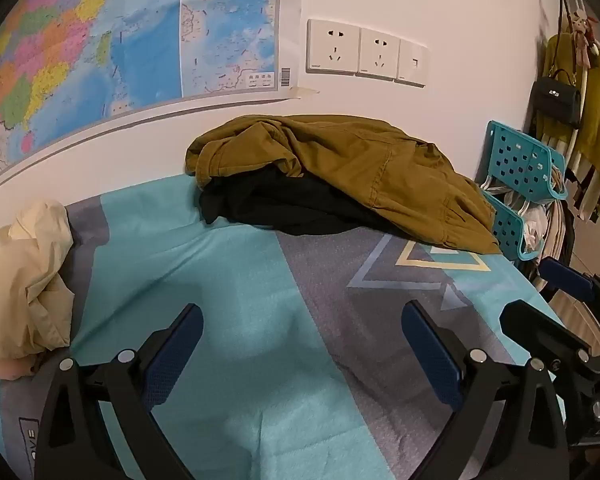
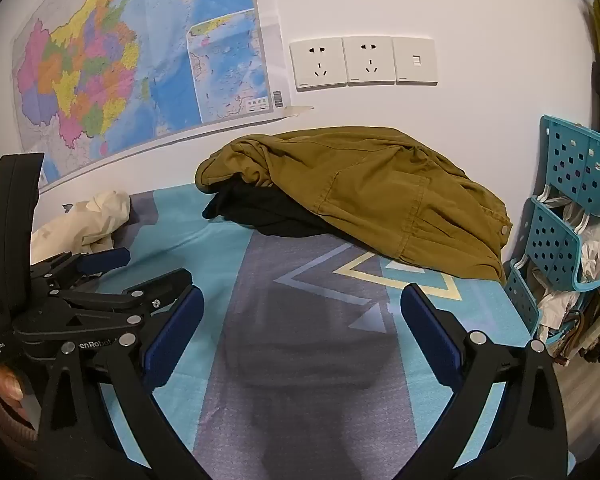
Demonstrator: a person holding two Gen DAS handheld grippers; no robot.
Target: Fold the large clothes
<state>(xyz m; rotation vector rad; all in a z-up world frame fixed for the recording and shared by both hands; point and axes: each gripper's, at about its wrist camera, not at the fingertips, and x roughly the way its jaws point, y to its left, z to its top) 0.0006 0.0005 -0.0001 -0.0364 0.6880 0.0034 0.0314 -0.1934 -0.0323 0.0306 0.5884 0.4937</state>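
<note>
Olive jacket [image 1: 352,168]: it lay crumpled at the far side of the bed, against the white wall, draped over a black garment [image 1: 276,208] that poked out on its left.
Cream cloth [image 1: 24,280]: bunched at the left edge of the bed, well apart from the jacket.
Bedsheet [image 1: 220,248]: teal and grey with a triangle print; the near part lay bare under your tools.
Left gripper [image 1: 302,354]: you held it tilted down over the near sheet, jaws spread wide, nothing between the blue pads.
Right gripper [image 2: 302,338]: you held it just beside the left one, likewise tilted down, jaws wide apart and empty, its shadow on the grey stripe.
Map [image 2: 132,60]: pinned to the wall at far left.
Sockets [image 2: 362,60]: a row on the wall above the jacket.
Blue basket rack [image 2: 568,208]: stood off the right end of the bed, stuffed with cloth and bags.
Hanging clothes [image 1: 592,120]: far right, with a dark handbag [image 1: 556,100].
</note>
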